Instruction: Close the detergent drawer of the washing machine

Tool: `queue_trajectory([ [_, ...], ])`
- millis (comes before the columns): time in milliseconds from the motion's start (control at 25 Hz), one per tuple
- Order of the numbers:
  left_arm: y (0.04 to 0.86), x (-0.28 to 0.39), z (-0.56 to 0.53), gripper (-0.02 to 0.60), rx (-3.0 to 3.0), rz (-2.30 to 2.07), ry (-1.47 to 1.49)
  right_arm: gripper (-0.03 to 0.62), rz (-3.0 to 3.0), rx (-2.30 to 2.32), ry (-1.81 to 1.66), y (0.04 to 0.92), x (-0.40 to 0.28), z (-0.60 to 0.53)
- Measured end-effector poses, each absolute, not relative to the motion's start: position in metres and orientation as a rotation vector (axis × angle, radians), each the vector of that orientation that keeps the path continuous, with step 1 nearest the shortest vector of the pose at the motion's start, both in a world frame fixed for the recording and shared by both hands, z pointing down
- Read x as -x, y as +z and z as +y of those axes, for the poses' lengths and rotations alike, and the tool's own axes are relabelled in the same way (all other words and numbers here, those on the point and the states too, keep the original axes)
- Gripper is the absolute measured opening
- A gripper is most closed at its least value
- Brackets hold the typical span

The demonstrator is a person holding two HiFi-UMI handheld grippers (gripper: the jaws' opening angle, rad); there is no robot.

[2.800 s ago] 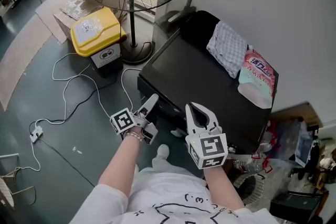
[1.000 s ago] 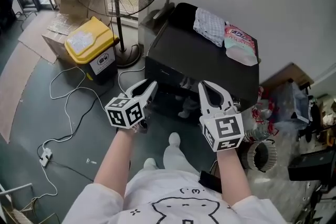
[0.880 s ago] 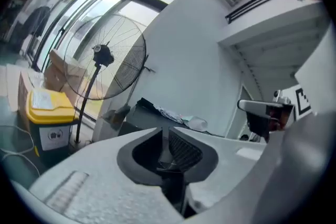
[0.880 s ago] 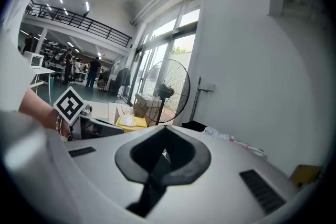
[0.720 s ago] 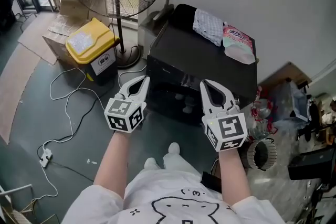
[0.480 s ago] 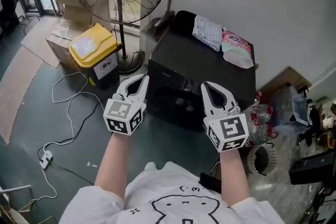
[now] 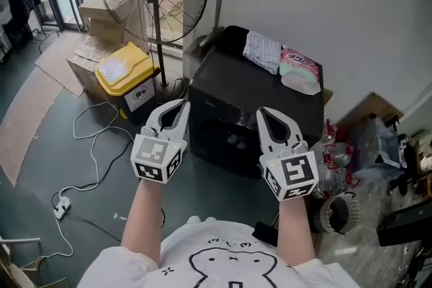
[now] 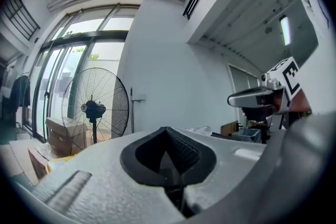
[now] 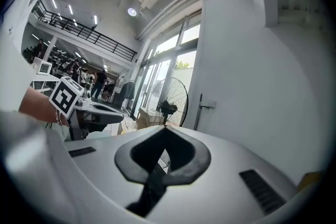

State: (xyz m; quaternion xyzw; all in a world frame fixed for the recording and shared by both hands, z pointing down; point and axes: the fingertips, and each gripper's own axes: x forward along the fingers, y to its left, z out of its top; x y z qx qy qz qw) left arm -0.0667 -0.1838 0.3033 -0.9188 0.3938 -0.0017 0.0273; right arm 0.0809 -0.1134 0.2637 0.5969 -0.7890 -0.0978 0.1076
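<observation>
Washer point(image 7: 236, 81): black, cloth point(image 7: 262, 50) and pouch point(image 7: 299, 69) on top. Left hand-held gripper point(image 7: 183, 104), right hand-held gripper point(image 7: 262, 112): jaws together, empty, before washer front.

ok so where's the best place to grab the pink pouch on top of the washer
Probably its pale near end. The pouch lies flat at the back right on top of the washer, with the cloth beside its left and the wall behind, so the front is open. Come from the front and above with the right claw, which is shut now.
</observation>
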Motion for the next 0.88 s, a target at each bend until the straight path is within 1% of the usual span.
queue_trajectory([
  [280, 0.265, 0.078, -0.168, 0.017, 2.795, 1.308, 0.085, 0.000, -2.377, -1.760, -0.328, 0.242, -0.082, -0.101],
  [600, 0.222, 0.081, -0.147, 0.017, 2.655, 1.282, 0.056, 0.000, -2.379, -1.816, -0.345, 0.222, -0.099, -0.092],
  [880, 0.208, 0.077, -0.137, 0.017, 2.629, 1.236, 0.058, 0.000, -2.381, -1.864, -0.354, 0.206, -0.115, -0.076],
])
